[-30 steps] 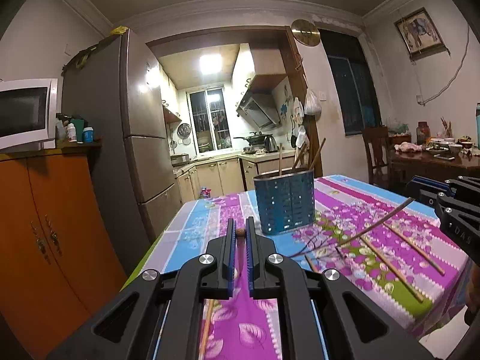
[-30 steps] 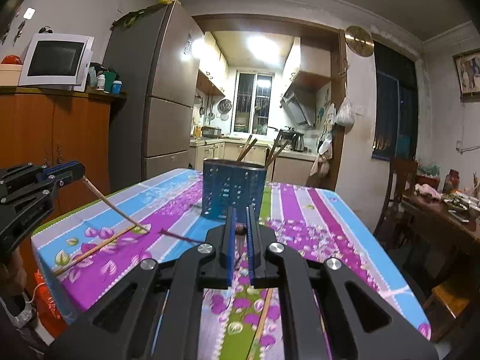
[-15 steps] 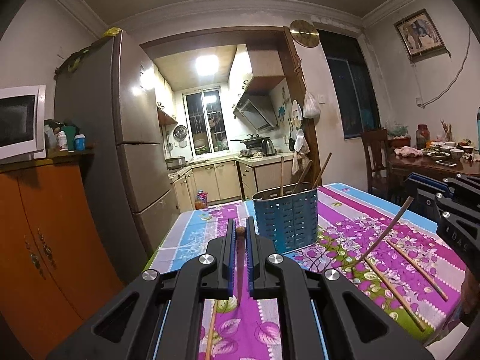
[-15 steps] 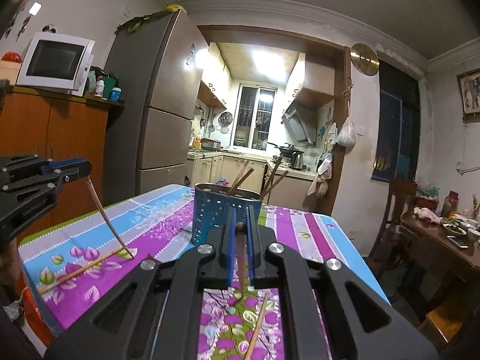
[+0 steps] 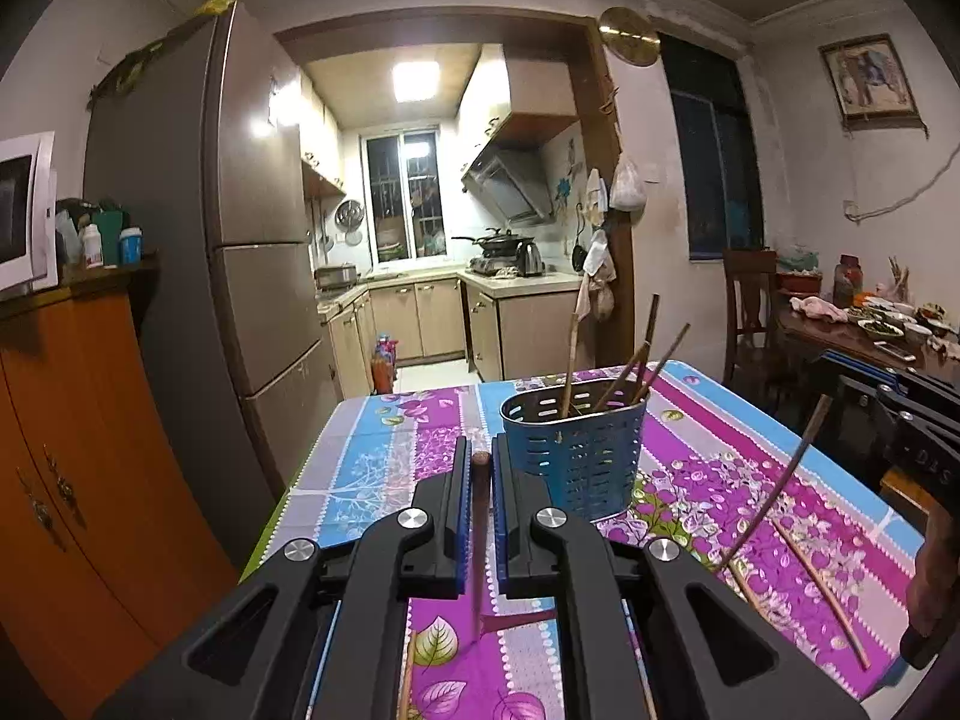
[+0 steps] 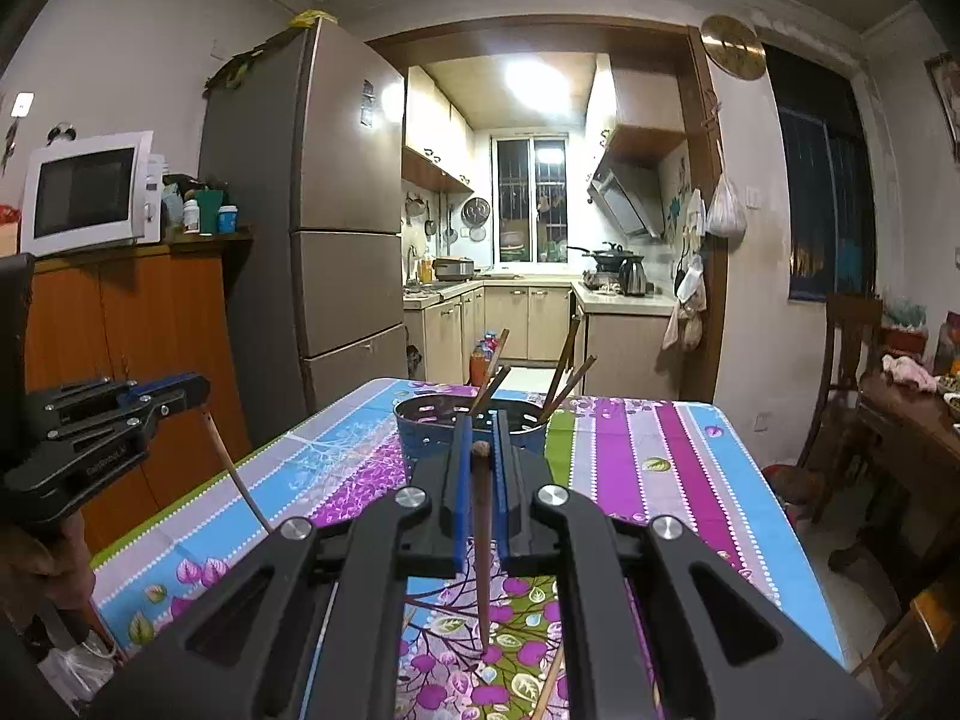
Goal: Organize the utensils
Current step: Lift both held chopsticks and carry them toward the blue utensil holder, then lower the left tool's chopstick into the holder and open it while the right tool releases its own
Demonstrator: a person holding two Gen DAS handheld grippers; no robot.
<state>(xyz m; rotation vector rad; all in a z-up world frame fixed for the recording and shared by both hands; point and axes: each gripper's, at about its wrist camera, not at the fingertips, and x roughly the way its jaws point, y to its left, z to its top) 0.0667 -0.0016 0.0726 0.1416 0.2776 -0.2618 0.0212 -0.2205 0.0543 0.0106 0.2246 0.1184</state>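
Chopsticks are riding in both grippers now. I am holding the left gripper point(image 5: 478, 468) clamped on one dark chopstick point(image 5: 478, 546), and the right gripper point(image 6: 481, 450) clamped on another chopstick point(image 6: 482, 546); each stick is hanging point-down between the blue pads. Compared with a second ago, I am seeing both sticks much steeper: they were slanting low with tips near the cloth, and now they are standing close to upright, lifted off the desk point(image 5: 708, 432). The blue holder point(image 5: 576, 450) is also sitting nearer and lower in both views, so I am looking down into its rim, where several chopsticks are already leaning. That tells me the pick-up is finished and I am closing in for the drop. The holder is standing just ahead of the left gripper and directly ahead of the right one. Loose chopsticks point(image 5: 822, 582) are lying on the flowered cloth to the right, so more trips are waiting, I judge.
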